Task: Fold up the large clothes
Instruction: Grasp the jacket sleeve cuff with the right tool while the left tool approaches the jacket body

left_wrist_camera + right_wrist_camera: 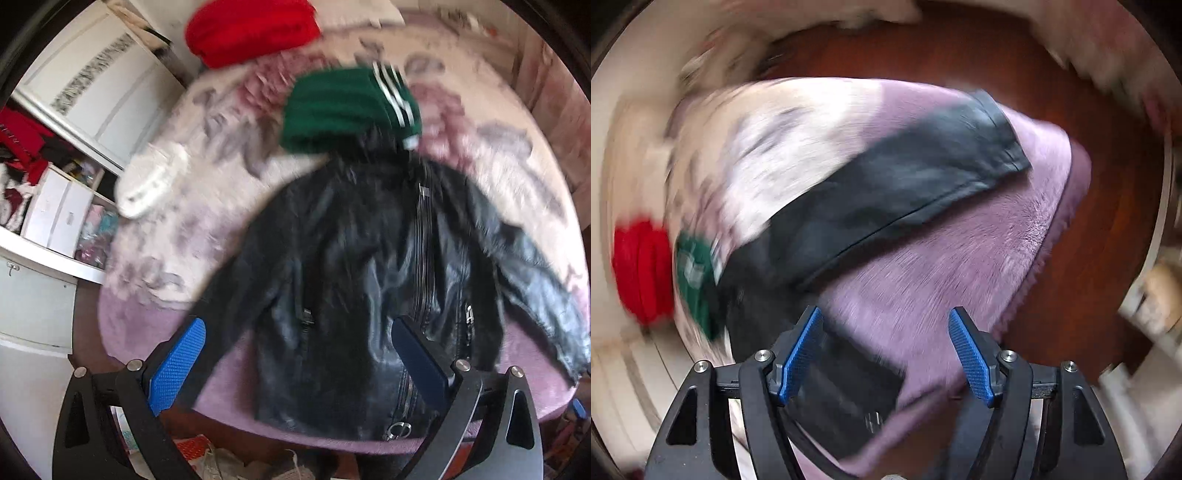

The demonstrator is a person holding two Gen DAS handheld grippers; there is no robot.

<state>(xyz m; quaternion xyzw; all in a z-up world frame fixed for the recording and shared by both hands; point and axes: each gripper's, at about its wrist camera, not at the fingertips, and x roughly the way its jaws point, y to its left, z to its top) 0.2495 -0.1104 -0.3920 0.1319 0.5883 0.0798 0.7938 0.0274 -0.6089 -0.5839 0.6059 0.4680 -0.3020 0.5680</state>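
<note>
A: Which step is judged to be in hand?

B: The approach. The black jacket point(369, 280) is seen laid flat, front up and zipped, on the lilac blanket point(155, 325), with both sleeves spread out. Nothing is gripped yet. The left gripper point(299, 365) is held wide open above the jacket's hem, and no cloth is pinched between its pads. A folded green garment point(347, 110) and a red one point(251, 29) are seen beyond the collar, well ahead of the gripper.

A: And the right side?

B: The right gripper point(886, 354) is open too, with only blanket and a corner of the hem showing between its blue pads. One sleeve point(912, 184) lies ahead of it, running up to the right towards the blanket's edge. Much of that view is blurred.

A: What is called for next?

B: Probably a sleeve or a side edge is to be pinched and carried across the chest. The leather-like cloth looks stiff and slick, so a deep bite would be needed.
</note>
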